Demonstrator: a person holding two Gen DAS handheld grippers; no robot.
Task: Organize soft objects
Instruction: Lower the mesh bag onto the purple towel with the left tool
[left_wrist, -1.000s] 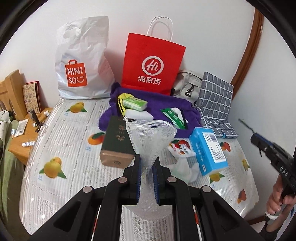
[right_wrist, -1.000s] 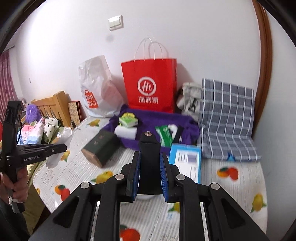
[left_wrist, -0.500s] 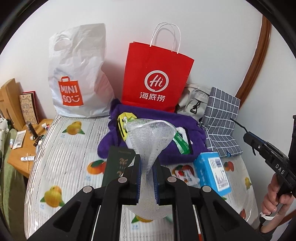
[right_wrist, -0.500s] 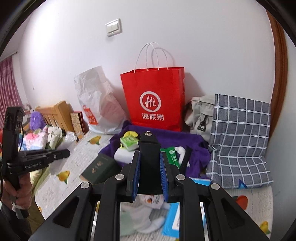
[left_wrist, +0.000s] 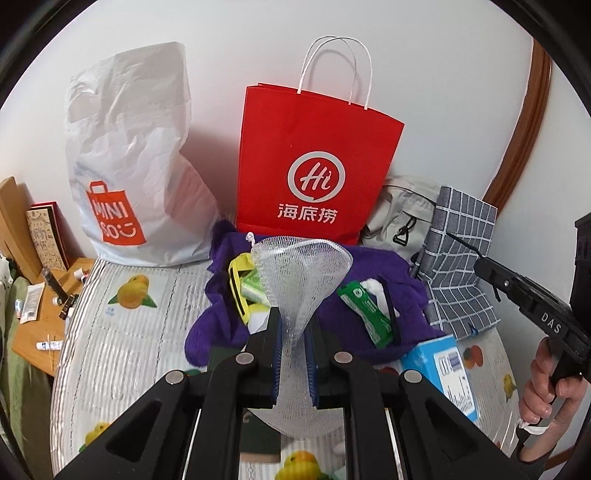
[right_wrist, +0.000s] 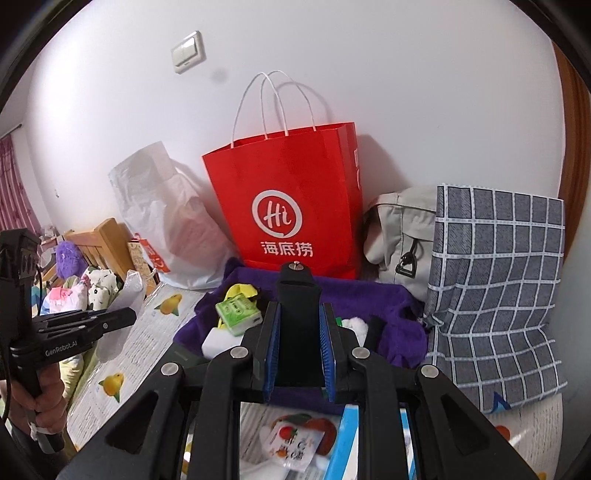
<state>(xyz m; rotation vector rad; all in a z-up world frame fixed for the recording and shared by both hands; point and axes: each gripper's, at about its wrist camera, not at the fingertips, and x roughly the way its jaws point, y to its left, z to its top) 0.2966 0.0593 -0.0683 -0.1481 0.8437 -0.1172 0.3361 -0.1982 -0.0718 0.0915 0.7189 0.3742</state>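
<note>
In the left wrist view my left gripper (left_wrist: 294, 325) is shut on a white mesh bag (left_wrist: 301, 273), which fans out above the pads. It hangs over a purple cloth (left_wrist: 373, 273) in front of the red paper bag (left_wrist: 314, 173). In the right wrist view my right gripper (right_wrist: 298, 328) is shut on a black block (right_wrist: 297, 325) with a small screw on top. It is also over the purple cloth (right_wrist: 391, 306), below the red paper bag (right_wrist: 288, 206). The left gripper (right_wrist: 127, 317) shows at the left edge, hand-held.
A white plastic bag (left_wrist: 136, 177) stands left of the red one. At right are a grey backpack (right_wrist: 399, 229) and a checked cushion (right_wrist: 498, 295). Green packets (right_wrist: 238, 310), a blue box (left_wrist: 443, 369) and a dark box lie on the fruit-print cover (left_wrist: 122, 332). A wooden side table (left_wrist: 40, 317) is at left.
Both grippers have moved forward toward the bags at the wall, which now look larger. The dark and blue boxes have slid under the fingers. Both grips are unchanged.
</note>
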